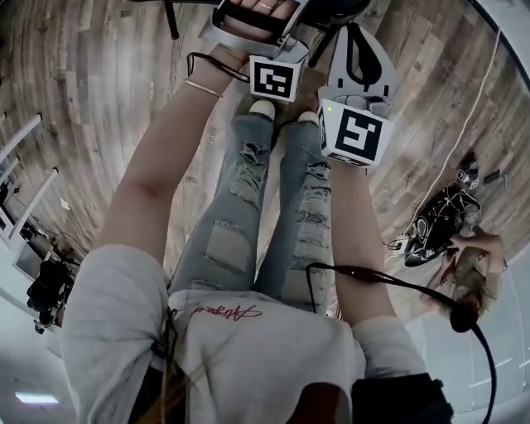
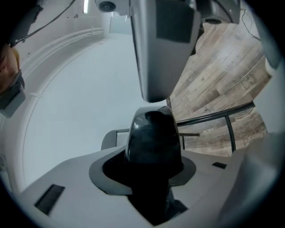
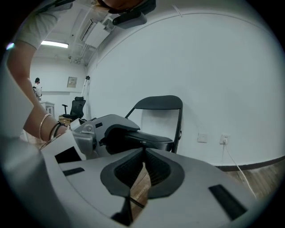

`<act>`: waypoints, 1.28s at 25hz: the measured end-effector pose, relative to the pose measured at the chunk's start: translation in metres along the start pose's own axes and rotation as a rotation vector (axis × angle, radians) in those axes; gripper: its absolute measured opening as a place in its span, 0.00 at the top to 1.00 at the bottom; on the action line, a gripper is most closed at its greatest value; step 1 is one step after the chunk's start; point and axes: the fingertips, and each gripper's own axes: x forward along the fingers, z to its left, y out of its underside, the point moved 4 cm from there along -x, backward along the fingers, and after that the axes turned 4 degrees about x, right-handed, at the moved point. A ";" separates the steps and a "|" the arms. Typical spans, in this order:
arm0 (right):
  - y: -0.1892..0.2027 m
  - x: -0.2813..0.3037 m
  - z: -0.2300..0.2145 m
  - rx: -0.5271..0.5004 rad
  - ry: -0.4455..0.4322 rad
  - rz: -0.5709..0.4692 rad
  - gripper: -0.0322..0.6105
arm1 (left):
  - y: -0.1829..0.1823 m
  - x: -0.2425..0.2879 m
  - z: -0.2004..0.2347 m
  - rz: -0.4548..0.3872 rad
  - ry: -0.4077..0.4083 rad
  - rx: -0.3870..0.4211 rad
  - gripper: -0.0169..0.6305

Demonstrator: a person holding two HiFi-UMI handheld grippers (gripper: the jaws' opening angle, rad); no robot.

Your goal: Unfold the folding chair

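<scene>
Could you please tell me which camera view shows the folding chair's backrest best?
The right gripper view: the black backrest stands whole against the white wall. The head view shows only dark chair parts at its top edge; the left gripper view shows black frame tubes, no backrest.

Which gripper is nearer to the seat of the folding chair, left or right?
Left. The left gripper is at the seat, with its edge between the jaws; the right gripper, shut and empty, is apart from it.
</scene>
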 end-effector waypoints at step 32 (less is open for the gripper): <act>0.179 -0.066 0.043 0.072 -0.115 0.066 0.91 | -0.042 -0.104 -0.143 0.116 -0.063 -0.015 0.52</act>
